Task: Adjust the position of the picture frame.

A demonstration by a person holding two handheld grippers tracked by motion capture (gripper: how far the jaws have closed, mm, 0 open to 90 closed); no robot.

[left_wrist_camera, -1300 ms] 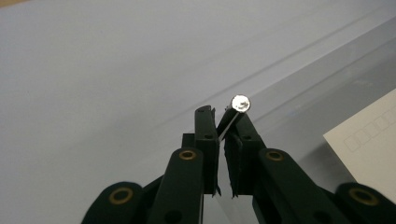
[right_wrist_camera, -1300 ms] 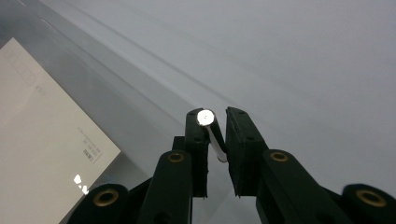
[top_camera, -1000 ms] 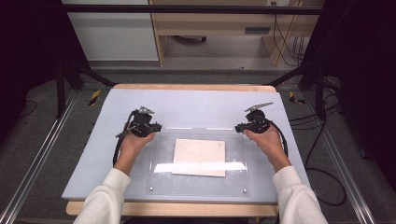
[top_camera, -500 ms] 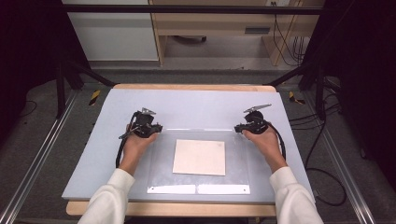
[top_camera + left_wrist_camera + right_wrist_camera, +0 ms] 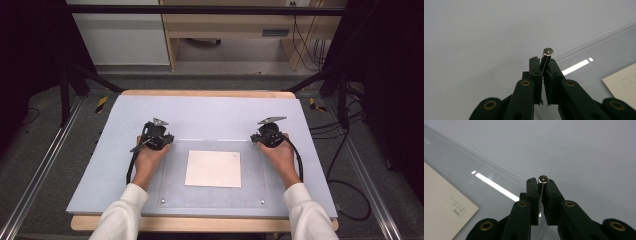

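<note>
Two tongs (image 5: 165,141) (image 5: 256,138) gripping clear sheet's (image 5: 212,192) far-corner pegs (image 5: 546,58) (image 5: 542,180)

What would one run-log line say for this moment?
left gripper: shut on metal peg | right gripper: shut on peg | clear sheet flat over card

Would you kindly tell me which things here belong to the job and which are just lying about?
In use:
- left gripper and right gripper, each shut on a metal peg
- clear acrylic sheet
- cream card

Lying about:
- floor cables
- wooden desk
</note>
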